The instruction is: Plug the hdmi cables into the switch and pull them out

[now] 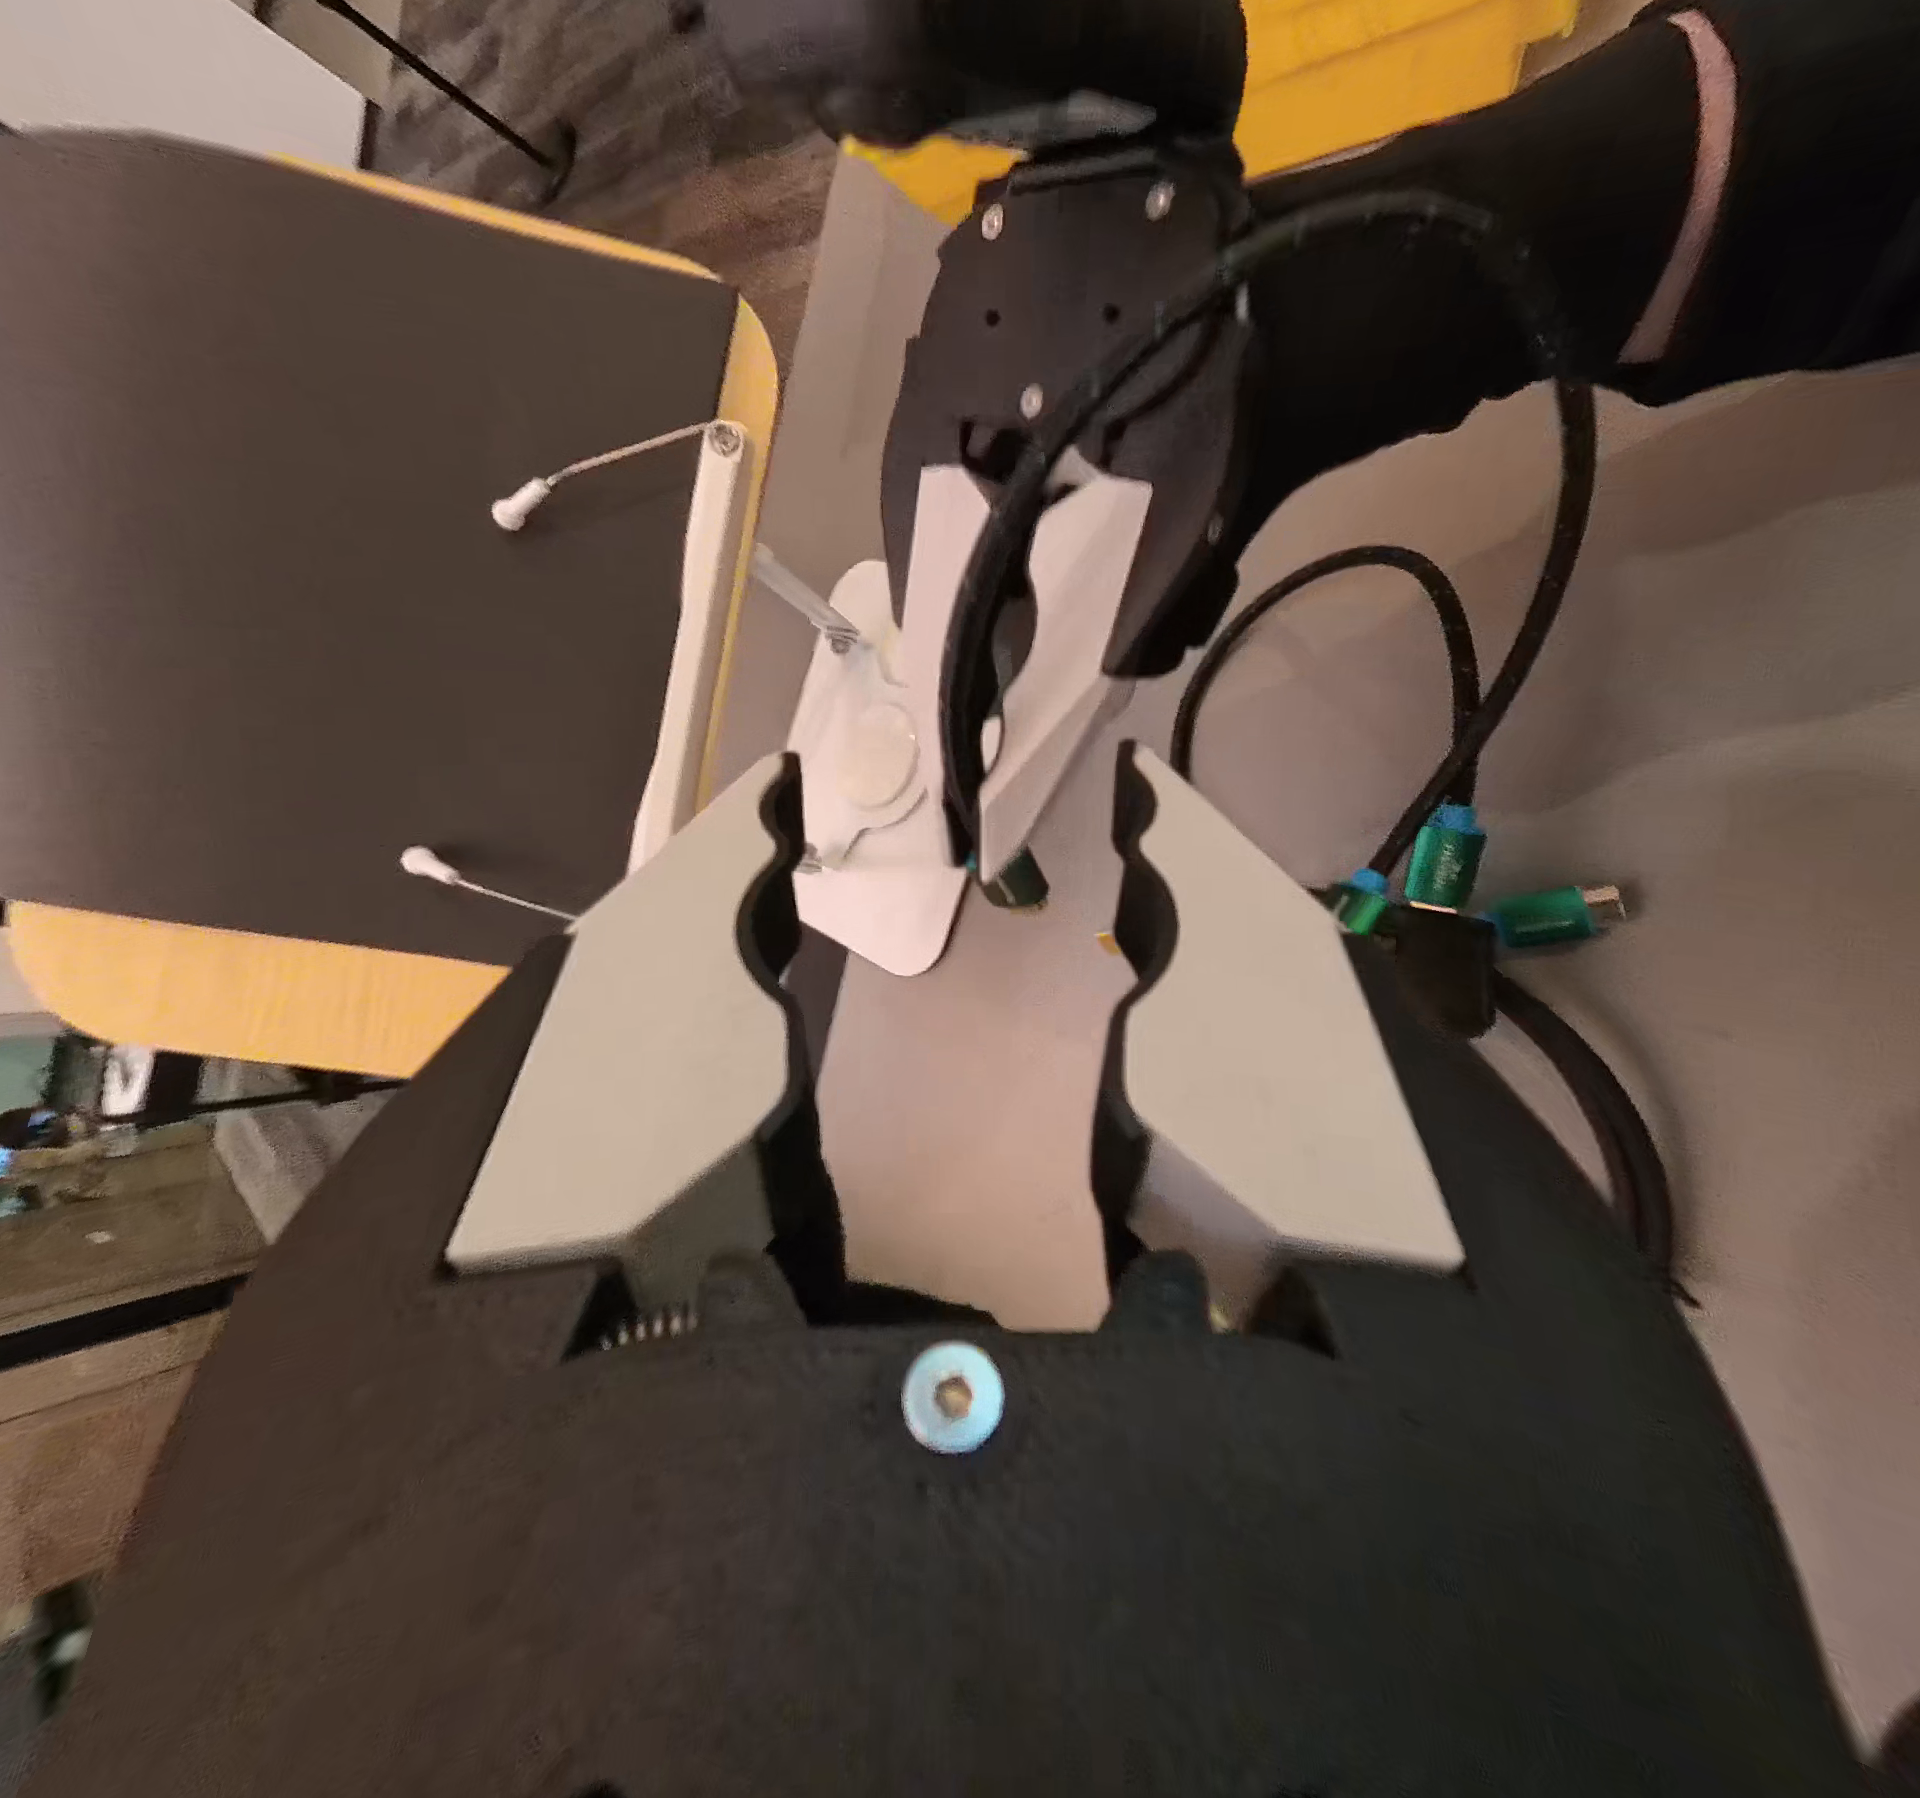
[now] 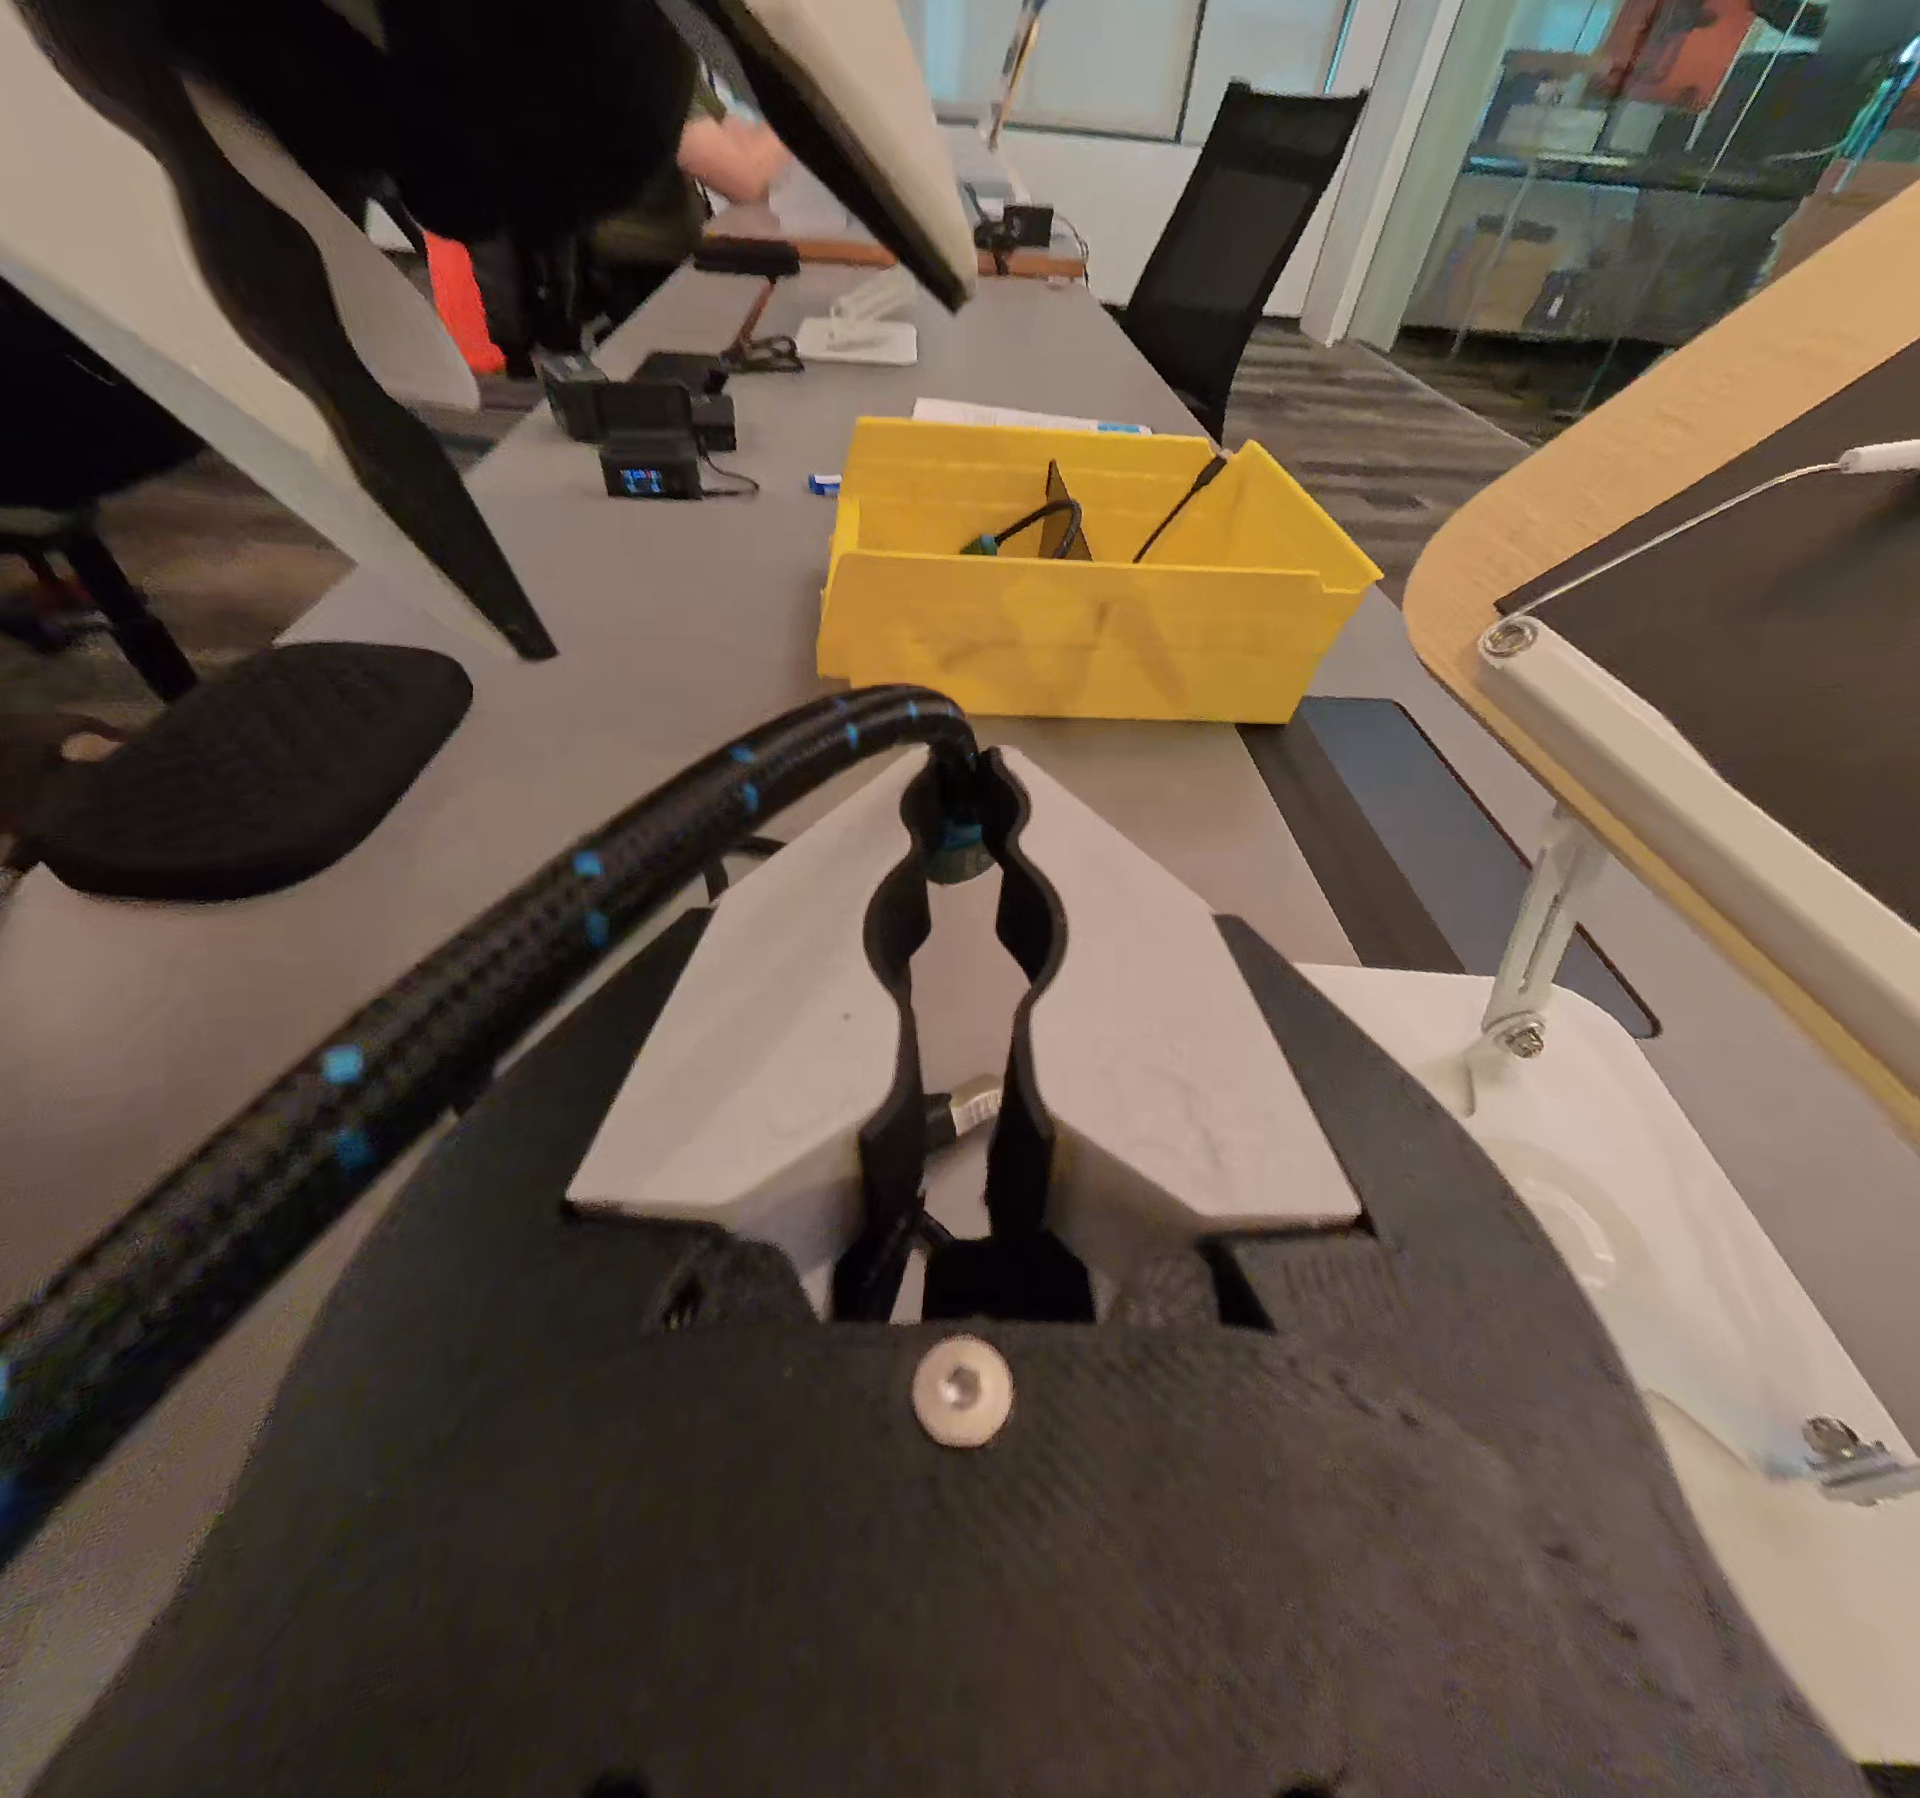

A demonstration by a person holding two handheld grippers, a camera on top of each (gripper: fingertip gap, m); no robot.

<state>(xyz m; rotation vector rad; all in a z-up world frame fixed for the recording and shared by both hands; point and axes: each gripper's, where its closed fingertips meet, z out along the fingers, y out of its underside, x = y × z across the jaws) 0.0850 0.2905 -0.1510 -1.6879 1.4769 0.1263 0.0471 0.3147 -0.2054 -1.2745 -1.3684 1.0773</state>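
My right gripper (image 2: 961, 798) is shut on a green HDMI plug (image 2: 954, 857), whose black braided cable (image 2: 582, 927) arcs off to the left. In the left wrist view the right gripper (image 1: 977, 860) points down with the plug (image 1: 1016, 884) at its tips, just above the grey table. My left gripper (image 1: 956, 782) is open and empty, just short of that plug; it also shows in the right wrist view (image 2: 743, 470), open, at upper left. The black HDMI switch (image 1: 1444, 969) lies to the right with three green plugs (image 1: 1439, 860) at it.
A yellow bin (image 2: 1091, 605) holding cables stands ahead on the grey table (image 2: 644, 626). A white stand base (image 2: 1579, 1187) carries a tilted dark board (image 1: 343, 522) on the side. Small black devices (image 2: 644, 418) and an office chair (image 2: 1226, 231) stand farther back.
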